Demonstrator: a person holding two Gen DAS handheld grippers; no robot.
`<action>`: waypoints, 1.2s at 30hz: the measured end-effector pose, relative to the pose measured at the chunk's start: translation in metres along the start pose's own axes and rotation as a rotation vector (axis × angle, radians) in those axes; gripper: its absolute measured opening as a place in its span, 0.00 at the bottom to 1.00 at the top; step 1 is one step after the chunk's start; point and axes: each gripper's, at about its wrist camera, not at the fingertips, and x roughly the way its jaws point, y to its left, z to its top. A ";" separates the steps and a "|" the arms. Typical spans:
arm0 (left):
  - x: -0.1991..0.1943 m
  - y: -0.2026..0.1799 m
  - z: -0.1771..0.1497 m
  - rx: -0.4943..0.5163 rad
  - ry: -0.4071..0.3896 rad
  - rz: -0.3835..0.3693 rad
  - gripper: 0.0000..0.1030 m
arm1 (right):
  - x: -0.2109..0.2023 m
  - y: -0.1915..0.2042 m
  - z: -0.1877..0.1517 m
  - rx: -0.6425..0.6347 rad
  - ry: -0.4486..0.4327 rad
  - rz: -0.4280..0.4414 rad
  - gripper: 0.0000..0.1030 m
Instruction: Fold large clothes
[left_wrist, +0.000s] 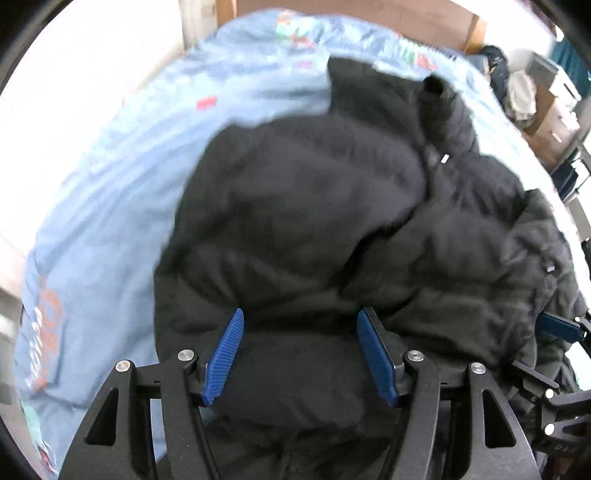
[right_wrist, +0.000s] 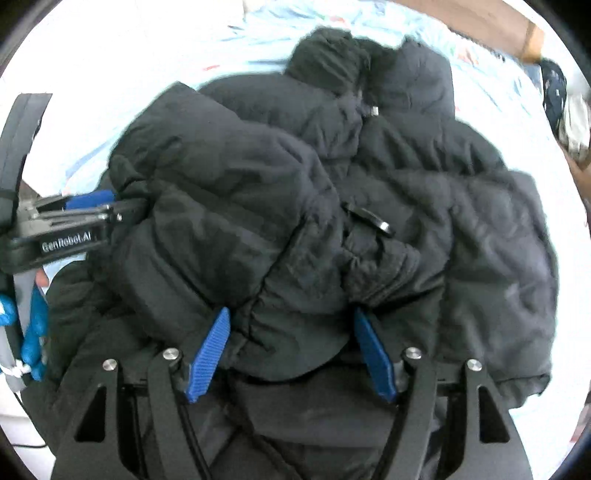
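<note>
Black jacket (left_wrist: 332, 221) bunched on bed (left_wrist: 110, 184), filling centre of both views, collar toward 12 o'clock. Left hand-held gripper (left_wrist: 299, 354) spread wide, blue pads (left_wrist: 225, 358) flanking a jacket fold, not clamped. Right hand-held gripper (right_wrist: 291, 350) likewise spread, hem bulging between pads. Boxes (left_wrist: 554, 110) at 2 o'clock.

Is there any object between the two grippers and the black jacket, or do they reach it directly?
Nothing visible stands in the way. The left gripper and the right gripper both have their blue fingers spread wide with bulky folds of the black jacket bulging between them. The jacket lies on the light blue bedspread.
</note>
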 end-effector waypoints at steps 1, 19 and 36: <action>-0.002 -0.003 0.006 0.018 -0.018 -0.003 0.62 | -0.006 0.002 0.002 -0.009 -0.019 -0.010 0.66; 0.060 0.002 -0.020 0.072 -0.066 -0.049 0.77 | 0.038 -0.002 -0.014 0.076 -0.036 -0.029 0.74; 0.013 0.010 0.099 -0.049 -0.180 -0.153 0.80 | -0.007 -0.136 0.070 0.107 -0.200 0.089 0.75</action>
